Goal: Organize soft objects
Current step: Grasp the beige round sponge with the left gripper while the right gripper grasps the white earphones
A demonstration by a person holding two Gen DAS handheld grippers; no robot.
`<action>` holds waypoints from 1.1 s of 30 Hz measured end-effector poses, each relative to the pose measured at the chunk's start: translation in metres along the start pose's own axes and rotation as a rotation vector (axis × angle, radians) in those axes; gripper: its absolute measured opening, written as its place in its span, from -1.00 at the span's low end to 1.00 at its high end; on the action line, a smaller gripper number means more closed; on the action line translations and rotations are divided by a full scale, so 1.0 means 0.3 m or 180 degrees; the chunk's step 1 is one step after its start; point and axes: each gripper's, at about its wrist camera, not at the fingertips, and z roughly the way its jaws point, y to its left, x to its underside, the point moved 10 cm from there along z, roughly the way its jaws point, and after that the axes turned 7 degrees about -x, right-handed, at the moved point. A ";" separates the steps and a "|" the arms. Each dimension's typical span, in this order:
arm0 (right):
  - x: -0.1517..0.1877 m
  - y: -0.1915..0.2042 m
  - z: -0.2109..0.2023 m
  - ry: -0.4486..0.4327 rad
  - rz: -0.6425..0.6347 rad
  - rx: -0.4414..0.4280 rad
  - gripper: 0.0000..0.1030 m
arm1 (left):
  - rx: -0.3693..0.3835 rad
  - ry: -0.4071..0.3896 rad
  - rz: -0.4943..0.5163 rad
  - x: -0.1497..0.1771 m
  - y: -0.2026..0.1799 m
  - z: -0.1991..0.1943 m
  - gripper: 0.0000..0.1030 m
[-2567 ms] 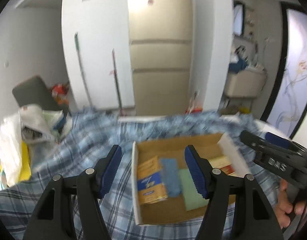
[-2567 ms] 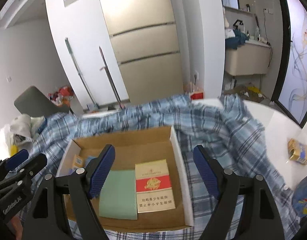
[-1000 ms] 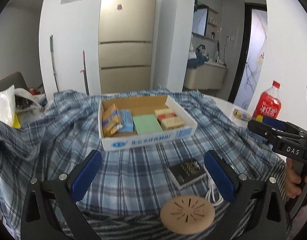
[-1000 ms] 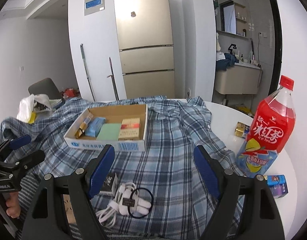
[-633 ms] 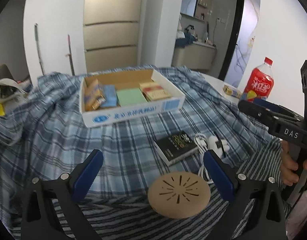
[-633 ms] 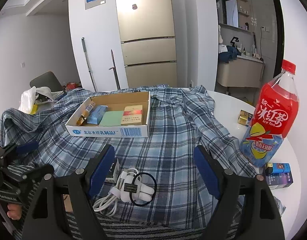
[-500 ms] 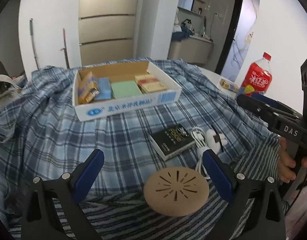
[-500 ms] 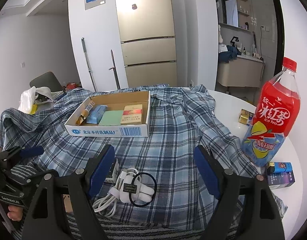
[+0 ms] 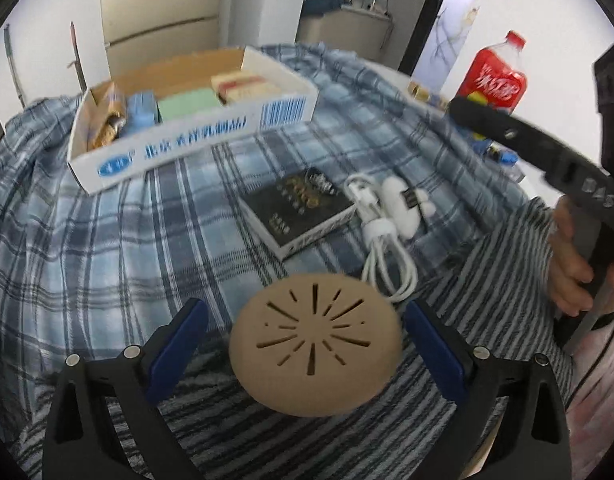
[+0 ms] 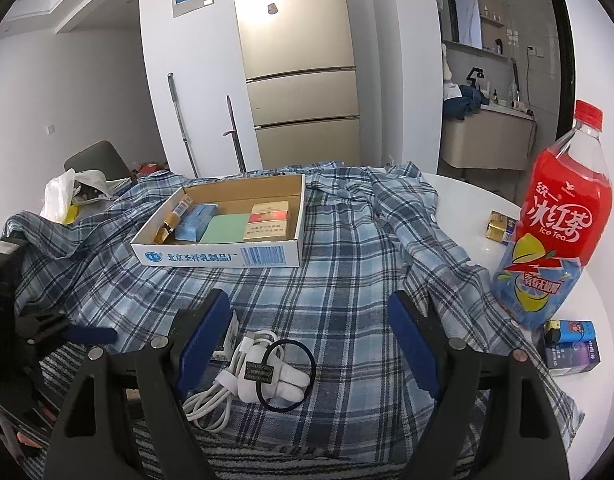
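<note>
Our left gripper point(image 9: 305, 330) hangs released around a tan slotted disc point(image 9: 315, 338) resting on plaid cloth point(image 9: 107, 240), pads clear of it. It looks light and squashy; we would pinch its rim. Our right gripper point(image 10: 309, 332) hangs released too.

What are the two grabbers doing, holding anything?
Left gripper: open, empty, round tan disc between its fingers.
Right gripper: open, empty.

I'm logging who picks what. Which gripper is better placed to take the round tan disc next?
Left. The left gripper hangs open with the tan disc directly between its pads. The right gripper, also open, frames the white cable instead; the disc barely shows in its view.
</note>
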 end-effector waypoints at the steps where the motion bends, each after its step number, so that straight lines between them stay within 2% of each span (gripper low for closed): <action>1: 0.001 0.002 0.000 -0.0002 -0.0011 -0.0005 0.56 | 0.0021 0.0023 0.0005 0.002 -0.002 0.004 0.95; 5: 0.001 0.006 0.003 0.0011 -0.0016 -0.0028 0.56 | -0.0009 0.0054 0.0047 0.008 -0.010 0.012 0.93; 6: 0.002 0.004 0.006 0.0019 -0.0010 -0.0031 0.56 | -0.0014 0.0070 0.0061 0.011 -0.013 0.016 0.78; 8: 0.006 0.002 0.011 0.0040 0.0003 -0.0039 0.56 | 0.0035 0.0130 0.0082 0.019 -0.019 0.031 0.62; 12: 0.011 -0.008 0.016 0.0069 0.0045 -0.0039 0.56 | 0.0014 0.0041 0.0045 0.009 -0.011 0.019 0.56; 17: 0.013 -0.017 0.023 0.0103 0.0103 -0.0052 0.56 | -0.0071 -0.0331 -0.0052 -0.023 0.017 -0.056 0.55; 22: 0.015 -0.029 0.018 0.0166 0.0158 0.0004 0.56 | -0.0345 -0.0940 -0.0152 -0.067 0.061 -0.174 0.55; 25: 0.028 -0.023 0.027 0.0293 0.0196 -0.0040 0.56 | -0.0476 -0.1209 -0.0273 -0.094 0.094 -0.225 0.55; 28: 0.058 -0.005 0.048 0.0496 0.0210 -0.0080 0.56 | -0.0669 -0.1377 -0.0394 -0.100 0.133 -0.267 0.55; 33: 0.125 0.018 0.106 0.0838 0.0215 -0.0177 0.55 | -0.0827 -0.1450 -0.0547 -0.102 0.179 -0.284 0.55</action>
